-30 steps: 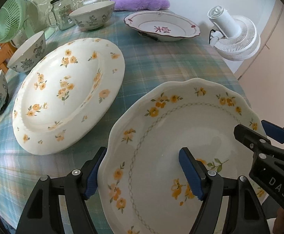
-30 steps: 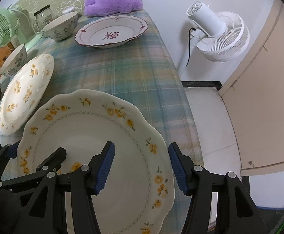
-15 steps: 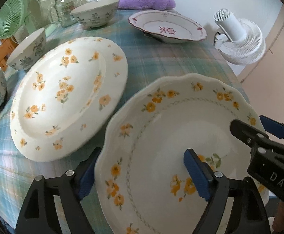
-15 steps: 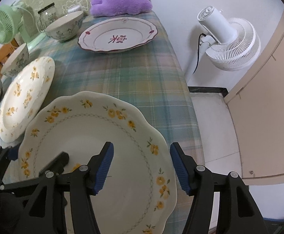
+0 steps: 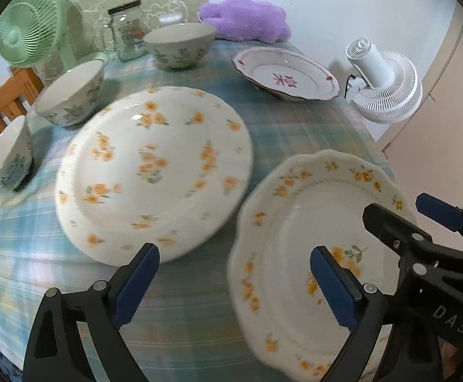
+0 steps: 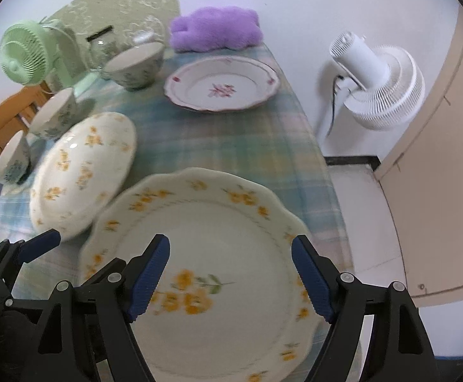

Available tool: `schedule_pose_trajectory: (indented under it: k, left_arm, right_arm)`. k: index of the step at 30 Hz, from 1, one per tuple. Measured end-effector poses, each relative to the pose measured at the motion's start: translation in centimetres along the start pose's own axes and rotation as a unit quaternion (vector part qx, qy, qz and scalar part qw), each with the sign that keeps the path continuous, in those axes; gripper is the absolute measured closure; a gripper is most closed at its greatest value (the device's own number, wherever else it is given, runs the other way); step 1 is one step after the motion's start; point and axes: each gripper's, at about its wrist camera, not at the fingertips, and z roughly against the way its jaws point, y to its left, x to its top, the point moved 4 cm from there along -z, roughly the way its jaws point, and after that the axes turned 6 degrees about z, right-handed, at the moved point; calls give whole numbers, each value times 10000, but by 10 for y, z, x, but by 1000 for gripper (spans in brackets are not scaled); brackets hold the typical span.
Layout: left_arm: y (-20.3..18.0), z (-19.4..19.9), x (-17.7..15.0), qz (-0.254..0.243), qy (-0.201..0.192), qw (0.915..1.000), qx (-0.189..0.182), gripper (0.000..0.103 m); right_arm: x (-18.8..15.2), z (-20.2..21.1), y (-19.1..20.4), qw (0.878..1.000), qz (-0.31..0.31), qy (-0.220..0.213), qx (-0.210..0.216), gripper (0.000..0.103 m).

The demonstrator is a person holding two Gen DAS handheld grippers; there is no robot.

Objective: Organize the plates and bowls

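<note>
My left gripper [image 5: 234, 281] is spread wide with nothing in it, one pad over the bare cloth and the other over the near edge of the scalloped plate [image 5: 298, 222], which sits at the near right corner of the table [image 5: 282, 133]. My right gripper [image 6: 231, 275] is wide open too, hanging over that same scalloped plate [image 6: 218, 232] with both pads above its middle, and I can't tell if either actually touches the china. The left view gives me the round flowered plate [image 5: 155, 172] nearly whole, just beside the scalloped one, plus three bowls along the left: nearest bowl [image 5: 7, 159], middle bowl [image 5: 70, 94], far bowl [image 5: 180, 43]. The right view squashes that round plate [image 6: 81, 172] off to the side, but it shows the floor and the white fan [image 6: 381, 86] standing off the table edge much better. The pink-flower plate [image 6: 222, 84] sits far back, with a purple plush [image 6: 215, 28], a glass jar [image 5: 126, 30] and a green fan [image 5: 27, 39] behind. Everything's a bit blurry.
</note>
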Motion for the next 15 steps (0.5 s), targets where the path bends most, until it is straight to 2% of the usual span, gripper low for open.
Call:
schedule_pose_trajectory:
  k: [7, 15]
  left_arm:
    - [36, 15, 3, -144, -129, 9998, 10, 7]
    - [85, 32, 12, -187, -326, 9993, -11, 9]
  right_arm:
    - [7, 10, 46, 9999, 77, -108, 5, 22]
    - [13, 20, 95, 9997, -147, -202, -59, 22]
